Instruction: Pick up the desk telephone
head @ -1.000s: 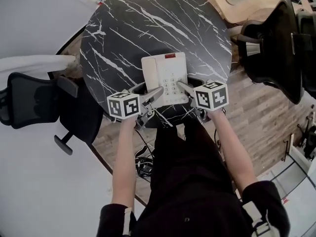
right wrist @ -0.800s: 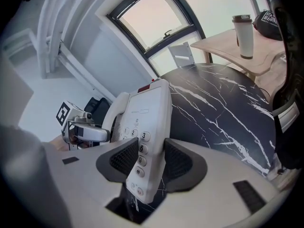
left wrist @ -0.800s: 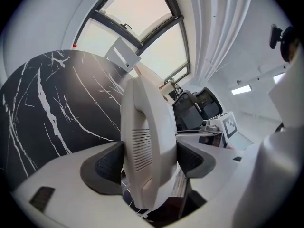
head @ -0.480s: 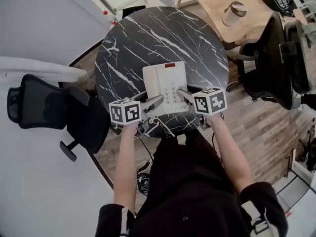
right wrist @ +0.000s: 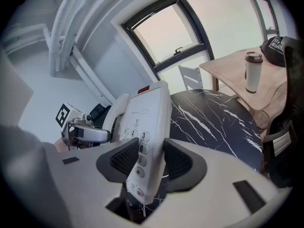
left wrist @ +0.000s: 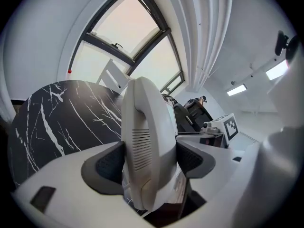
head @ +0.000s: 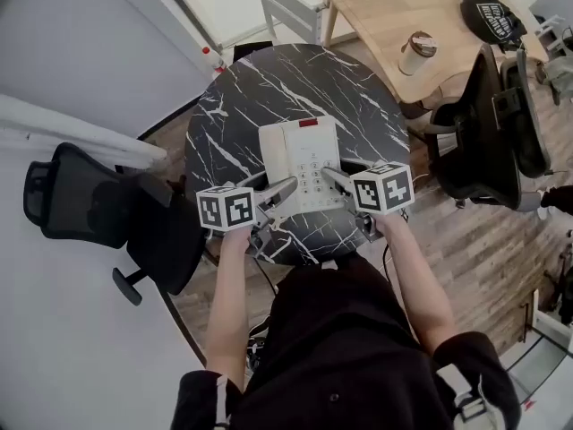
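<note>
Two grippers, left gripper [head: 285, 187] and right gripper [head: 329, 176], clamp the white plastic desk telephone [head: 300, 147]. It is now higher above the round black marble table [head: 345, 83] than before, so the pickup seems almost complete.

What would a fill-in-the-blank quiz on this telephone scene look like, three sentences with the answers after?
The left gripper is shut on the telephone along the side where its ____ lies. The right gripper is shut on the side that bears the ____. The black marbled table under them is ____ in shape.
Missing words: handset; keypad; round.
</note>
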Tool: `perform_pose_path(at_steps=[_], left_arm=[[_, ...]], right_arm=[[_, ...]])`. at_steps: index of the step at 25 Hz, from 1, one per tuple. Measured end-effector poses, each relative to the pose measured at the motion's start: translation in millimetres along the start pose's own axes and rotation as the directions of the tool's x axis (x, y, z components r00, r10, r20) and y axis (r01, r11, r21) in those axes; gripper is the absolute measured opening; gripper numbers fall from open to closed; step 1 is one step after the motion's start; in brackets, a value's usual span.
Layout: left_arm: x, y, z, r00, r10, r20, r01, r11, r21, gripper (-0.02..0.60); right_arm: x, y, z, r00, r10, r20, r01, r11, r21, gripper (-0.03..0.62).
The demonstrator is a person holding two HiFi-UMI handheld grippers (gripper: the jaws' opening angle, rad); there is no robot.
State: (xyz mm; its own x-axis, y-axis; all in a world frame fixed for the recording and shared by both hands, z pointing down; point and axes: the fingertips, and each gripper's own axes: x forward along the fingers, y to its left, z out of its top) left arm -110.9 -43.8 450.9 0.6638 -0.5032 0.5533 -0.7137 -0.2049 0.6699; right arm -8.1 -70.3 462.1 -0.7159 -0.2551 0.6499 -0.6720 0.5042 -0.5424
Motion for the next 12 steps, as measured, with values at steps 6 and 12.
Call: perform_pose_path(at_steps=[6,12], left_arm=[[-13.4,-13.4,18.2,0.999,0.002,0.038,-0.002,1.0,0.022,0.359],[-20.9,-25.3,29.4,0.997,-0.013,0.071,0.009,0.999,0.045,0.359]], right_arm=[[-14.3,12.8,22.8,0.999,0.005,0.041,-0.004,0.999,-0.038,0.187],[-25.9,20.6,35.0,0.997,0.007,0.074,-0.002,0.998,-0.063,0.186]])
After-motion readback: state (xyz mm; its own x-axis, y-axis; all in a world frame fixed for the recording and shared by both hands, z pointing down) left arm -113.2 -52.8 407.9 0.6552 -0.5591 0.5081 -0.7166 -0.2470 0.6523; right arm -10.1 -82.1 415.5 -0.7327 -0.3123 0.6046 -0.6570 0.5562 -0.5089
